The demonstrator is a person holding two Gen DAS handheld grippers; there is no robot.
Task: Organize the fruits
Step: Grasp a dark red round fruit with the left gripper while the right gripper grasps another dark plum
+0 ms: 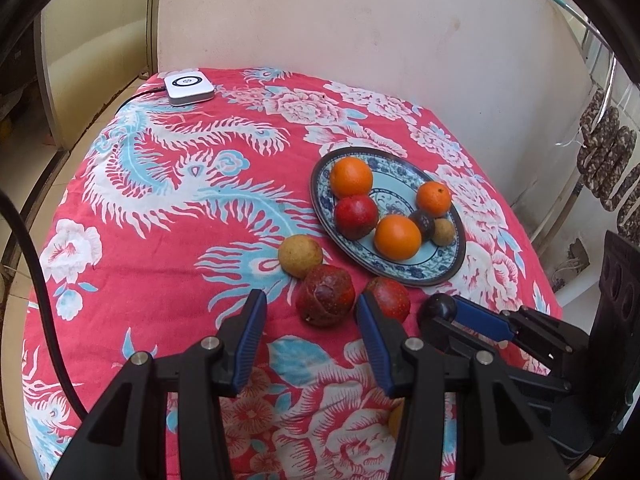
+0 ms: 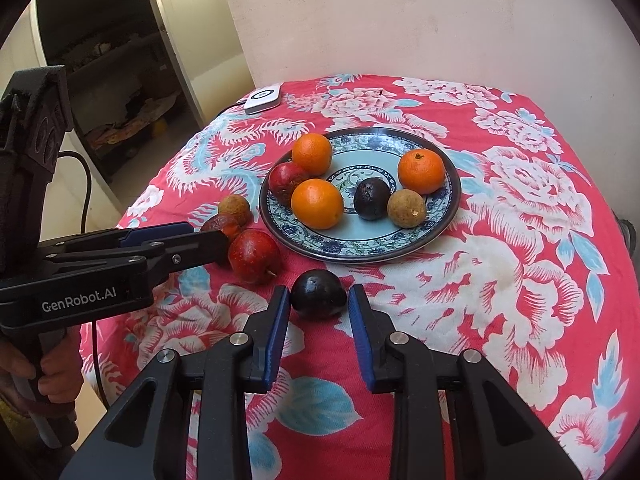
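Six fruits on plate point(image 2: 360, 254) – four on cloth point(image 2: 500, 280)

Black tool point(image 2: 319, 300) frames, blue ribbed pads point(image 2: 277, 336), silver screws.

dark fruit point(image 2: 318, 293) between right hand-held gripper point(image 2: 319, 300) pads (near plate point(image 2: 360, 250))

Both wrist views look steeply down, close over the table point(image 1: 120, 288), sharing the fruit plate point(image 2: 448, 216).
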